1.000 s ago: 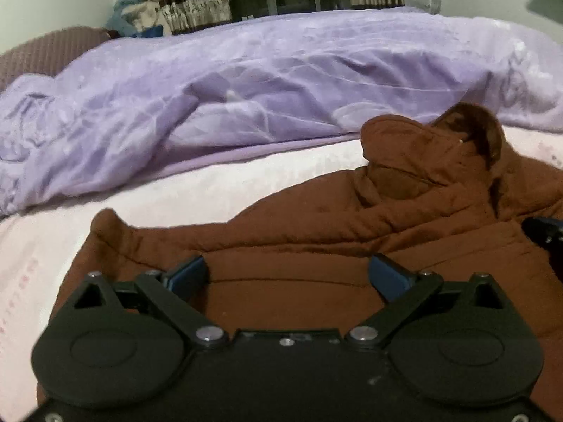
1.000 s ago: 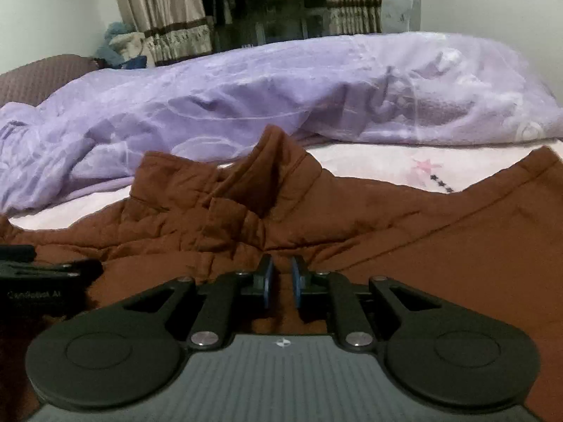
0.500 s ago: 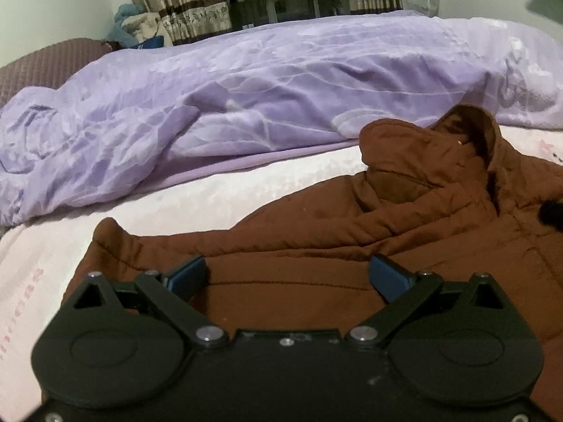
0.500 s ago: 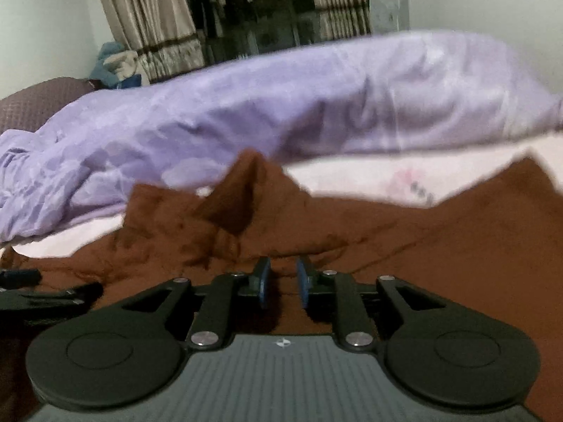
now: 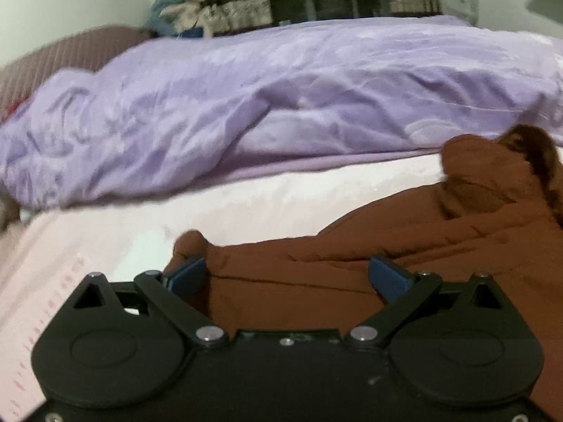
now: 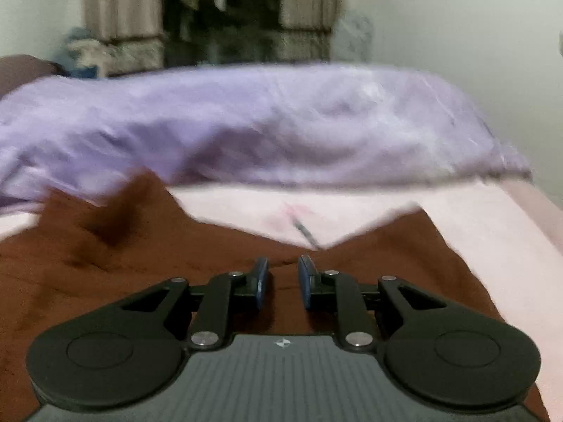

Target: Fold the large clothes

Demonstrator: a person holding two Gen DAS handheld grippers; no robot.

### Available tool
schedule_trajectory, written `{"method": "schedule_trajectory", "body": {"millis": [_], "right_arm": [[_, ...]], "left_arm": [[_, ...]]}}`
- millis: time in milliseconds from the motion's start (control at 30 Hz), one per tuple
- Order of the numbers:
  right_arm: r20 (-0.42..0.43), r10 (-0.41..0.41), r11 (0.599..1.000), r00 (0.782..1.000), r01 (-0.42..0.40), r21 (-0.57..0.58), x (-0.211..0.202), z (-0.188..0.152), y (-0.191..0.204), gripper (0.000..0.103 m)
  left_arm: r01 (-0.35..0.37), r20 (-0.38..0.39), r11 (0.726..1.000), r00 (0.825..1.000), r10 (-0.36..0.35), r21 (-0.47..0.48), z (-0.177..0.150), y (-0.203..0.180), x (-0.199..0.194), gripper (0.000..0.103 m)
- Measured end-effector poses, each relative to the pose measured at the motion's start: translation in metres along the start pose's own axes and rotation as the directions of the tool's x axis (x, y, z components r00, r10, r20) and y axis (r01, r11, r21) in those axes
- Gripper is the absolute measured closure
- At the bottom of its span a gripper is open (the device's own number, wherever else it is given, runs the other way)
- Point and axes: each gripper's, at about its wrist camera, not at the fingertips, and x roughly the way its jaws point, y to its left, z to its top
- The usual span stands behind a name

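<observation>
Room: pale walls ahead of both my jaws; striped curtains (image 5: 225, 3) flank a dark window (image 6: 221, 17) at the far side. Right view is blurred.
Surface: pink bed sheet (image 5: 105, 232), bare ahead and to the left of my left jaws, and ahead and to the right of my right jaws.
Background bedding: purple duvet (image 5: 281, 105), rumpled, lying across the bed beyond both sets of jaws, well past the garment.
Far left corner: brown ribbed headboard or cushion (image 5: 70, 52), cannot tell which; a heap of blue and pale items (image 5: 176, 10) beside the curtains.
Task item: brown jacket (image 5: 352, 267), spread flat on the sheet directly under and ahead of both my grippers.
Jacket, left view: rounded cuff or corner just ahead of my left-hand pad; collar bunched up ahead and to the right, fabric touching the duvet's edge.
Jacket, right view: collar peak ahead-left; a corner of cloth ahead-right, pink sheet showing in the notch between.
Left gripper (image 5: 286, 276): jaws spread wide, blue pads well apart, jacket fabric visible between them, pads not pressing on it.
Right gripper (image 6: 283, 281): jaws have just been opening; now a narrow gap, pads parallel, nothing pinched between them, jacket lying below.
</observation>
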Motion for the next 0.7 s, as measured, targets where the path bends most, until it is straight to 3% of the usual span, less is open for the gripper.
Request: {"method": "schedule_trajectory", "body": {"millis": [67,133,267,367,433,467,533,600,700], "right_arm": [[-0.018,0.075,0.992,0.997,-0.073,0.106,0.012,-0.006,-0.018,0.078],[-0.02,0.082,0.99,0.996,-0.079,0.117,0.005,0.0,-0.019,0.079],[0.045,0.008,0.999,0.999,-0.01,0.052,-0.019,0.01,-0.021,0.079],[0.072,-0.056,0.998,0.996,0.054,0.032,-0.024,0.011,-0.037,0.078],[0.029,-0.06,0.996,0.998,0.058,0.07,-0.008,0.007,-0.058,0.078],[0.0,-0.035,0.993,0.999,0.035,0.114,0.004,0.001,-0.068,0.078],[-0.004,-0.004,0.98,1.0,0.005,0.197,0.015,-0.007,-0.079,0.077],[0.006,-0.025,0.985,1.0,0.024,0.17,0.006,-0.001,-0.073,0.075],[0.022,-0.078,0.986,0.997,0.074,0.149,-0.012,0.012,-0.061,0.071]], "left_arm": [[-0.003,-0.023,1.0,1.0,0.003,-0.003,-0.005,-0.003,0.012,0.0],[-0.021,-0.006,0.999,1.0,0.022,0.031,-0.004,-0.006,0.006,0.002],[-0.026,0.014,0.999,1.0,0.025,0.041,0.004,0.003,-0.009,0.002],[-0.107,0.039,0.994,0.994,0.105,0.031,0.007,0.022,-0.015,0.002],[-0.147,0.023,0.989,0.989,0.147,-0.007,0.002,0.038,-0.006,0.002],[-0.138,-0.01,0.99,0.99,0.138,-0.031,-0.001,0.046,0.006,0.001],[-0.054,-0.05,0.993,0.998,0.049,-0.108,-0.012,0.059,0.028,0.0],[-0.006,-0.048,0.981,0.999,-0.003,-0.193,-0.015,0.071,0.033,0.0],[-0.017,-0.05,0.983,0.999,0.008,-0.181,-0.008,0.072,0.024,0.002]]}}
